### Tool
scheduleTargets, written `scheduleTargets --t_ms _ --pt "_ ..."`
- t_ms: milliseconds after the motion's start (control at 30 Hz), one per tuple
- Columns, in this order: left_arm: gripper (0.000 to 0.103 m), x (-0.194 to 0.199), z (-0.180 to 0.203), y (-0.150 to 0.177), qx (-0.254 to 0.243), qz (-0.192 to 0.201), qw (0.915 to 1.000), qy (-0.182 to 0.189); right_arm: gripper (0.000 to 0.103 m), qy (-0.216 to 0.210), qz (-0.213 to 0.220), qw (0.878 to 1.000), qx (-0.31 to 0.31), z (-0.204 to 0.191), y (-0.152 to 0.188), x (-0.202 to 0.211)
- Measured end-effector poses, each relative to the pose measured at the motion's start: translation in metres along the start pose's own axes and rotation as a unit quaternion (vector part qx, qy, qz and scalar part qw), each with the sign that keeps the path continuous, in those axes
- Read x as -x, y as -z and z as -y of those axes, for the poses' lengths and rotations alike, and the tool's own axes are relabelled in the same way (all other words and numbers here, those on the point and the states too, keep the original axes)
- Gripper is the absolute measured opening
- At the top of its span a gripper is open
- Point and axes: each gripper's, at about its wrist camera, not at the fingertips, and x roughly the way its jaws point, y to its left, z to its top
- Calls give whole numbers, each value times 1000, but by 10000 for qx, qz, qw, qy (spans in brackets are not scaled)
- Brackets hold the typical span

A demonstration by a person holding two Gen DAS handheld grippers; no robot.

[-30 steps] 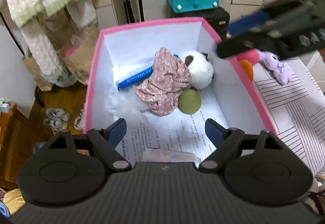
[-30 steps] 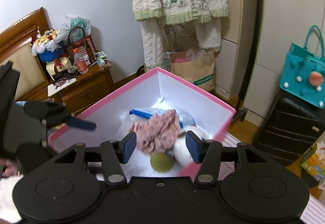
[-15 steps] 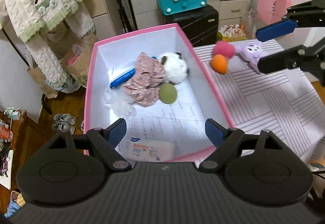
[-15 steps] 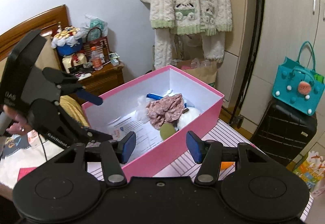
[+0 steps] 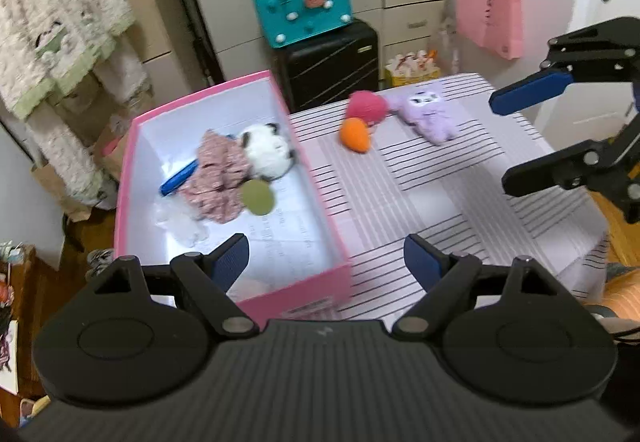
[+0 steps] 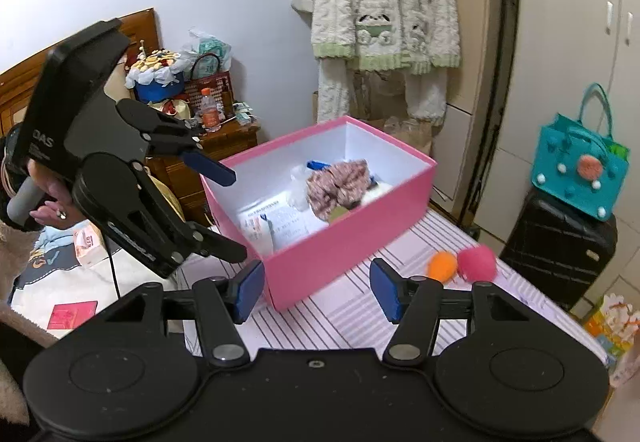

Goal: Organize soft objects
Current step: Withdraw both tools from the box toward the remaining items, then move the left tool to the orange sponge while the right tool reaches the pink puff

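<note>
With both the left gripper (image 5: 326, 260) and the right gripper (image 6: 317, 292) empty (left jaws wide, right jaws opening), the next step is fetching the orange plush ball (image 5: 354, 135), just right of the open pink cardboard box (image 5: 320, 197).

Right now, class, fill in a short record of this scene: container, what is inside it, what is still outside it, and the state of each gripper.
container: pink box on the striped table
inside the box: floral cloth, white plush toy, green ball, blue pen, papers
outside on the table: red ball, orange ball, purple plush toy
left gripper: open, empty
right gripper: opening, nothing between its jaws
</note>
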Motion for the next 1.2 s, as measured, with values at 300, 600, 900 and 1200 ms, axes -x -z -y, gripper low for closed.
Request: scheduleTargets --t_ms 300,600,900,1200 --pt "85 -12 39 -9 -50 216 9978 624 65 271 -99 9988 -401 29 44 20" --pt "85 -56 65 -25 100 418 9948 921 68 533 -67 9963 -678 67 79 10" --pt "83 -109 69 -46 410 622 9968 286 68 816 144 9951 -544 116 85 -23" --pt "77 -167 73 -65 562 641 9962 -162 68 534 250 9913 -1180 189 65 -78"
